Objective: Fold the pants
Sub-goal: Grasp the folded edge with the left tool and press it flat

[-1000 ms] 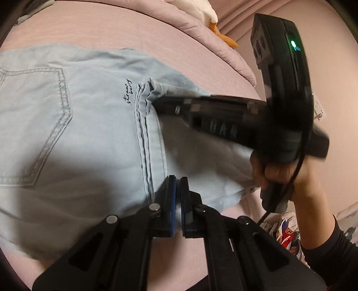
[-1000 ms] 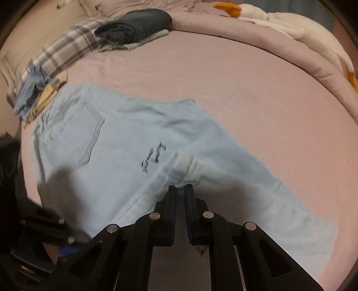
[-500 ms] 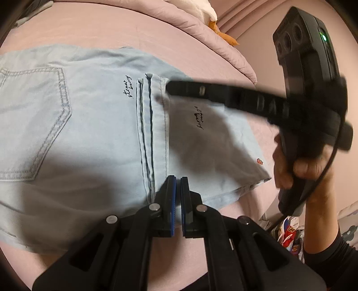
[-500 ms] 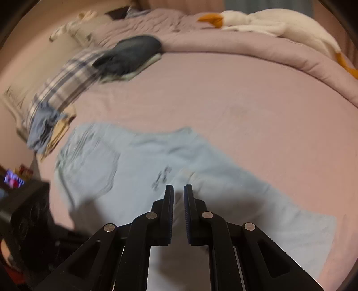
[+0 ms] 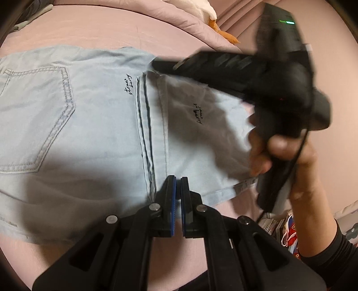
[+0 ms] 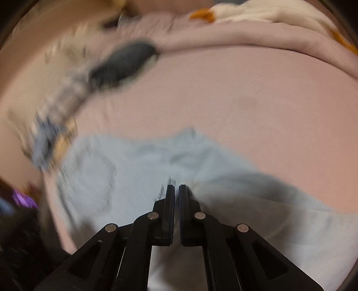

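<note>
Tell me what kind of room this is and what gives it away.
Most likely a bedroom. The light blue pants lie spread on a pink bed sheet, a rumpled pink duvet is bunched at the far edge, and folded clothes sit piled nearby.

Pants (image 5: 94, 125): pale blue denim, matt, soft weave, raised double stitching on pocket and seams, small black script printed on it. Bed sheet (image 5: 116, 29): pink cloth, matt, smooth, faint creases. Left gripper (image 5: 178, 197): matt black plastic, blue rubbery lining on the jaws, shiny metal pins at the joints. Right gripper (image 6: 176, 197): same black plastic, metal pins. Sleeve (image 5: 335, 253): dark knit cloth. Plush toy (image 6: 268, 11): white fuzzy fabric.
</note>
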Demonstrator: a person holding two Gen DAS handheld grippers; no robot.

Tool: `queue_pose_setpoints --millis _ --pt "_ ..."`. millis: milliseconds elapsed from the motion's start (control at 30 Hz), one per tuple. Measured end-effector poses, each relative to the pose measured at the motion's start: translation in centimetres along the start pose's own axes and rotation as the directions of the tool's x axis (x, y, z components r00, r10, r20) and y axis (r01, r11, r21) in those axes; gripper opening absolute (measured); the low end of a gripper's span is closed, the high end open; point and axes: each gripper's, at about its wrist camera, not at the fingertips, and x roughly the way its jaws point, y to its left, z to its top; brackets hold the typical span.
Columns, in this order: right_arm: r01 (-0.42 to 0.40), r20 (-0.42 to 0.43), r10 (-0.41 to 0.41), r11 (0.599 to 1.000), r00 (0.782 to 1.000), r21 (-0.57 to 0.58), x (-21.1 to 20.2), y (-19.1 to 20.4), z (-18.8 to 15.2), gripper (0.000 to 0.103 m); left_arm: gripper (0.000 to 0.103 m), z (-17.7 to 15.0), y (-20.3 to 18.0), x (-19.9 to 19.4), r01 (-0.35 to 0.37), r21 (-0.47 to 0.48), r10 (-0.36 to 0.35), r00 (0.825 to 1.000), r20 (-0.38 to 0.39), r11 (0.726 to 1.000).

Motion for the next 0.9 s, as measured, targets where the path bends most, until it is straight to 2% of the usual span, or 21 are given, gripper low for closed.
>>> queue_pose_setpoints --millis 33,100,267,367,433,533,700,800,900 --pt "-0.009 0.040 0.008 1.000 0.999 0.024 -1.4 -0.3 0.2 0.000 0.003 -0.1 0.0 -0.1 -0.001 0.004 0.001 1.000 0.000 1.000" --pt "-0.003 0.037 0.002 1.000 0.999 0.018 -2.6 0.0 0.0 0.000 0.003 -0.4 0.2 -0.3 0.003 0.000 -0.003 1.000 -0.003 1.000" --pt "0.106 -0.089 -0.122 0.981 0.989 -0.163 -3.4 2.1 -3.3 0.000 0.003 0.5 0.1 0.1 0.013 -0.019 -0.013 1.000 -0.010 1.000" --pt "0.105 -0.139 -0.139 0.969 0.981 -0.225 -1.9 2.6 -4.7 0.000 0.003 0.9 0.2 0.4 0.016 -0.023 -0.016 1.000 -0.015 1.000" --pt "0.085 -0.142 -0.122 0.966 0.982 -0.244 -0.9 2.9 -4.8 0.000 0.004 1.1 0.6 0.1 0.018 -0.028 -0.018 1.000 -0.011 0.999" --pt "0.079 -0.092 -0.102 0.972 0.991 -0.223 -0.2 2.7 -3.6 0.000 0.004 0.9 0.8 -0.4 0.027 -0.034 -0.027 1.000 -0.008 0.999" --pt "0.038 -0.098 -0.053 0.988 0.994 -0.149 1.4 2.5 -2.3 0.000 0.006 0.9 0.7 -1.0 0.028 -0.032 -0.028 1.000 -0.001 0.999" --pt "0.024 -0.074 -0.032 0.994 0.997 -0.108 0.5 2.6 -2.5 0.000 0.009 0.8 0.0 -1.0 0.012 0.000 -0.012 1.000 -0.003 1.000" --pt "0.004 0.008 -0.003 0.997 1.000 -0.076 -2.6 2.4 -2.5 0.000 0.016 0.7 -0.6 -0.8 0.004 0.025 -0.004 1.000 -0.001 1.000"
